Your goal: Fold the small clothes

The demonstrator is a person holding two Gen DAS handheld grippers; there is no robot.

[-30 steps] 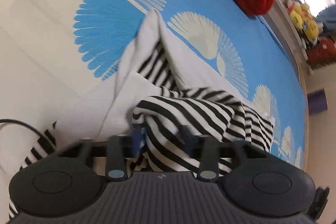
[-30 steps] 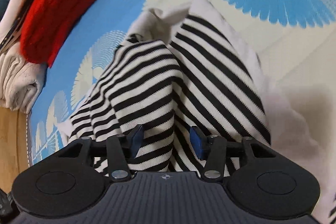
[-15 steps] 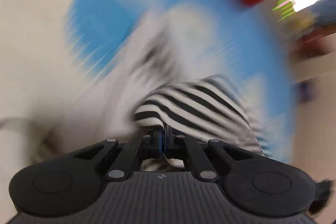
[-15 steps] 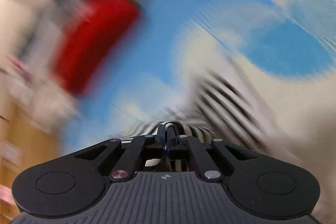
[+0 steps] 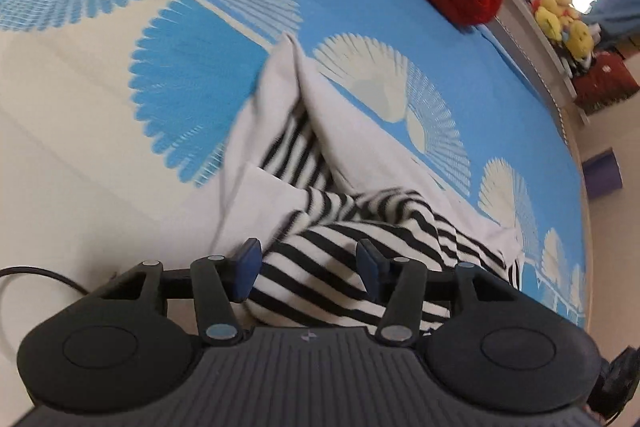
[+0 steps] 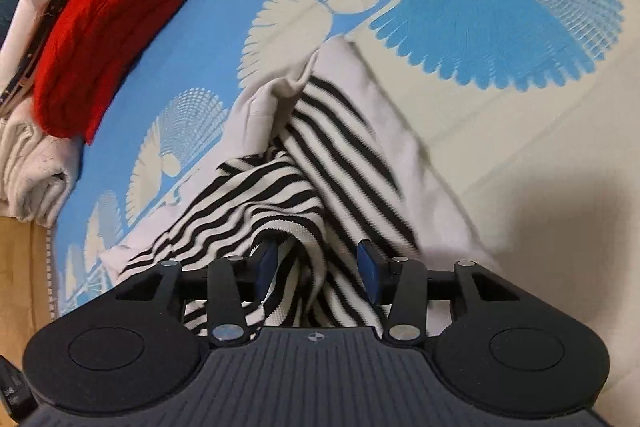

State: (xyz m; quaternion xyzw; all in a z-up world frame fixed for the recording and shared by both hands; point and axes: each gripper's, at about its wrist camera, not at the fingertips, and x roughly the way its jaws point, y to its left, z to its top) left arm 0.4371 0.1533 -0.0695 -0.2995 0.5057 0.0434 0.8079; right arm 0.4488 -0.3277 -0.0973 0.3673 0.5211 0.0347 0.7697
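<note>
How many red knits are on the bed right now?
1. The red knit lies folded at the bed's far edge, beyond the striped top. Others may be out of view.

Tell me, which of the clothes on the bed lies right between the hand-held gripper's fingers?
The black-and-white striped garment, crumpled on the bed. The red knit and the cream clothes lie folded in a pile near the bed's edge.

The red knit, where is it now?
The red knit lies folded at the upper left of the right wrist view, on the blue bedspread, beyond the striped garment.
</note>
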